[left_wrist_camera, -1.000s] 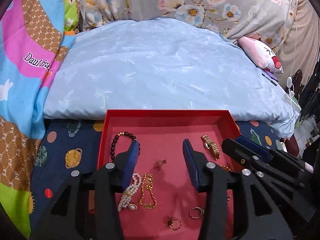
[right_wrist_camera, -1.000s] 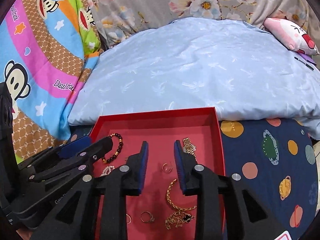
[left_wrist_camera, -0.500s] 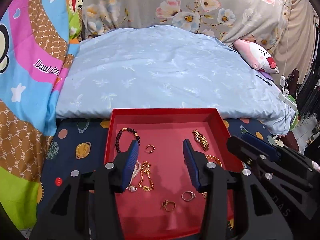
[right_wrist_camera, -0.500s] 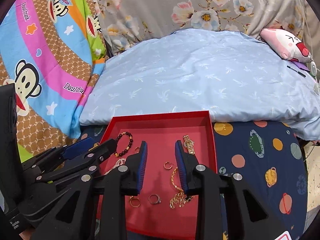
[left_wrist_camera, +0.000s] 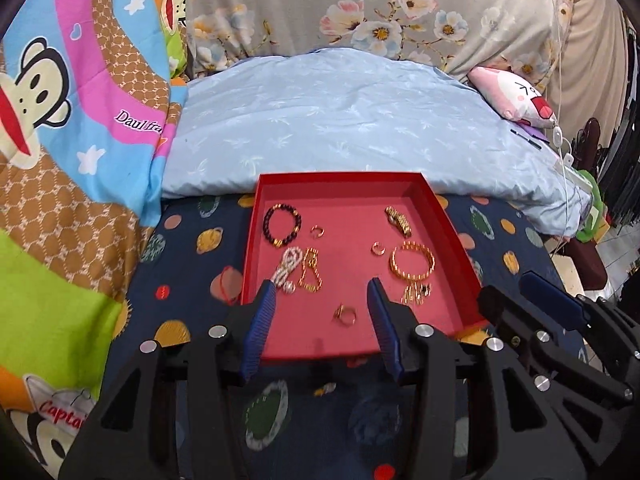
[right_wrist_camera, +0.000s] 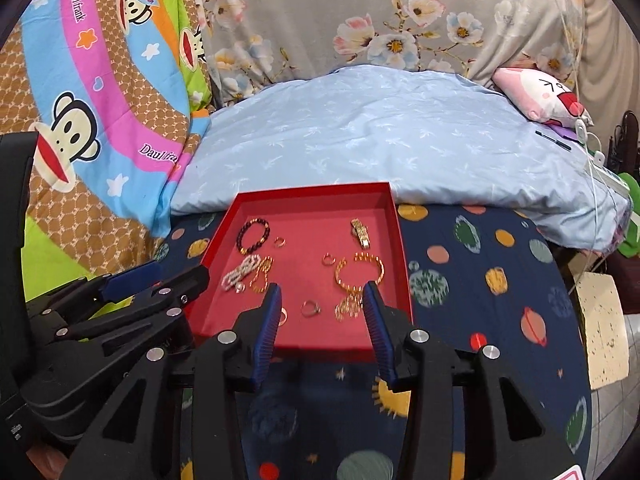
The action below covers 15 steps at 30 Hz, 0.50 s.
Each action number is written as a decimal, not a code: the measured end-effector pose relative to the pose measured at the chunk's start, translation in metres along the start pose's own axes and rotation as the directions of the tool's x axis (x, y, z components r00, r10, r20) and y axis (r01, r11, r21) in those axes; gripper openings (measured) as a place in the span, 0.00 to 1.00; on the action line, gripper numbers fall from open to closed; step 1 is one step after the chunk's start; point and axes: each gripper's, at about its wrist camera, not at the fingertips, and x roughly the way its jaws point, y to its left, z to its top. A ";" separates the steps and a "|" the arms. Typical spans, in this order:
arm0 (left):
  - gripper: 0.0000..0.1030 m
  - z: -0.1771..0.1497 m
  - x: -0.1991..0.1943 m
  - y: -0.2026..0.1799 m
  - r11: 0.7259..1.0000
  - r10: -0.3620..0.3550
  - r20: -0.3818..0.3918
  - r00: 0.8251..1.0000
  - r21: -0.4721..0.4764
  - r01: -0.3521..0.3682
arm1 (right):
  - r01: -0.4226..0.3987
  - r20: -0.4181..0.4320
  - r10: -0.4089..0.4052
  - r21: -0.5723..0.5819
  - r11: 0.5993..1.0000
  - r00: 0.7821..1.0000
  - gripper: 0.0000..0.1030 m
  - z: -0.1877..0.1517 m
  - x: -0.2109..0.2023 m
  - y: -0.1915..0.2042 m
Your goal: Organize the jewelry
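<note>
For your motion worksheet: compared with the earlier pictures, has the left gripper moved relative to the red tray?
Yes. The left gripper has pulled back toward the person: its fingertips, earlier over the jewelry, now sit at the near edge of the red tray.

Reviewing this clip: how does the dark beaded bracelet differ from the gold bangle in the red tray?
The dark beaded bracelet is strung from round maroon beads; the gold bangle is ribbed yellow metal. The bracelet lies at the tray's far left, the bangle toward the right side. The bangle has a chain bunched at its near edge; the bracelet lies alone. Both lie flat as open loops, ungripped.
</note>
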 end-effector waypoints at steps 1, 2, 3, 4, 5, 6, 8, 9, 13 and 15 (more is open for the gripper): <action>0.44 -0.006 -0.005 0.000 1.000 0.006 -0.004 1.000 0.003 -0.005 | 0.002 -0.001 -0.002 0.001 1.000 1.000 0.41 -0.004 -0.004 0.001; 0.44 -0.011 -0.010 0.000 1.000 0.007 -0.009 1.000 0.003 -0.007 | 0.006 0.000 -0.006 0.004 1.000 1.000 0.41 -0.008 -0.009 0.002; 0.44 -0.015 -0.014 0.000 1.000 0.009 -0.013 1.000 0.000 -0.009 | 0.010 0.001 -0.010 0.009 1.000 1.000 0.41 -0.014 -0.016 0.002; 0.44 -0.020 -0.018 -0.001 1.000 0.010 -0.015 1.000 -0.002 -0.010 | 0.013 0.000 -0.013 0.012 1.000 1.000 0.42 -0.018 -0.021 0.003; 0.44 -0.026 -0.024 -0.001 1.000 0.016 -0.016 1.000 0.000 -0.016 | 0.016 0.000 -0.016 0.016 1.000 1.000 0.42 -0.023 -0.025 0.004; 0.44 -0.030 -0.028 -0.002 1.000 0.022 -0.015 1.000 0.003 -0.022 | 0.018 -0.002 -0.018 0.020 1.000 1.000 0.42 -0.027 -0.030 0.005; 0.45 -0.040 -0.036 -0.003 0.999 0.041 -0.015 0.999 0.011 -0.040 | 0.014 -0.008 -0.014 0.030 0.999 1.000 0.43 -0.038 -0.039 0.005; 0.46 -0.046 -0.040 -0.003 0.999 0.046 -0.020 0.999 0.011 -0.046 | 0.015 -0.011 -0.015 0.035 0.999 1.000 0.43 -0.044 -0.044 0.006; 0.51 -0.064 -0.053 -0.002 0.998 0.060 -0.030 0.998 0.006 -0.060 | 0.021 -0.023 -0.020 0.050 0.999 1.000 0.49 -0.064 -0.058 0.006; 0.54 -0.073 -0.060 -0.002 0.997 0.073 -0.031 0.997 0.010 -0.073 | 0.029 -0.026 -0.027 0.055 0.998 0.999 0.51 -0.073 -0.065 0.006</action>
